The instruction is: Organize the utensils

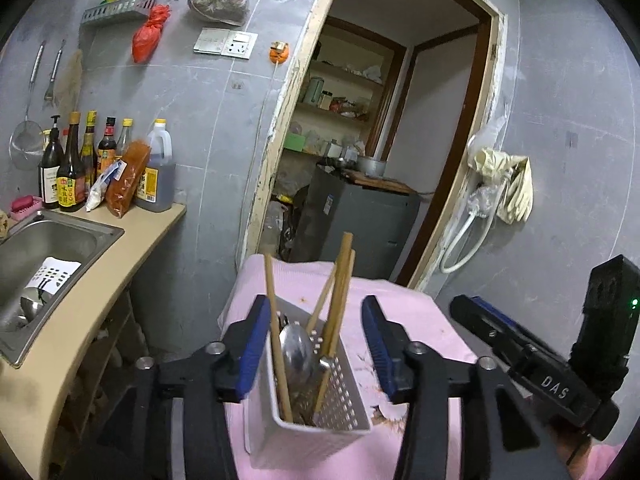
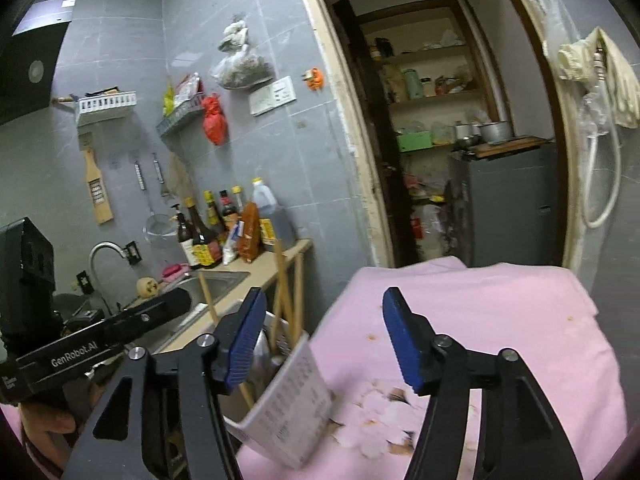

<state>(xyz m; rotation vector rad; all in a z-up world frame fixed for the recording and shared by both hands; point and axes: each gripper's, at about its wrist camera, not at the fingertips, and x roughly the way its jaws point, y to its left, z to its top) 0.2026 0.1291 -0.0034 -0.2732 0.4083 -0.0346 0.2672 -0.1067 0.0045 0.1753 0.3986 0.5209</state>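
A white perforated utensil holder (image 1: 320,408) stands on a pink-covered table (image 1: 416,312). It holds several wooden chopsticks (image 1: 340,300) and a metal spoon (image 1: 296,350). My left gripper (image 1: 316,348) is open, its blue pads on either side of the holder, not gripping it. In the right wrist view the holder (image 2: 292,404) leans at the lower left, with chopsticks (image 2: 286,292) sticking up. My right gripper (image 2: 324,344) is open and empty above the table, just right of the holder.
A steel sink (image 1: 44,256) with a white rack and ladle lies left, in a beige counter (image 1: 120,280). Sauce bottles (image 1: 76,168) stand against the grey tiled wall. A doorway (image 1: 380,140) with shelves and a grey cabinet (image 1: 360,220) is behind the table.
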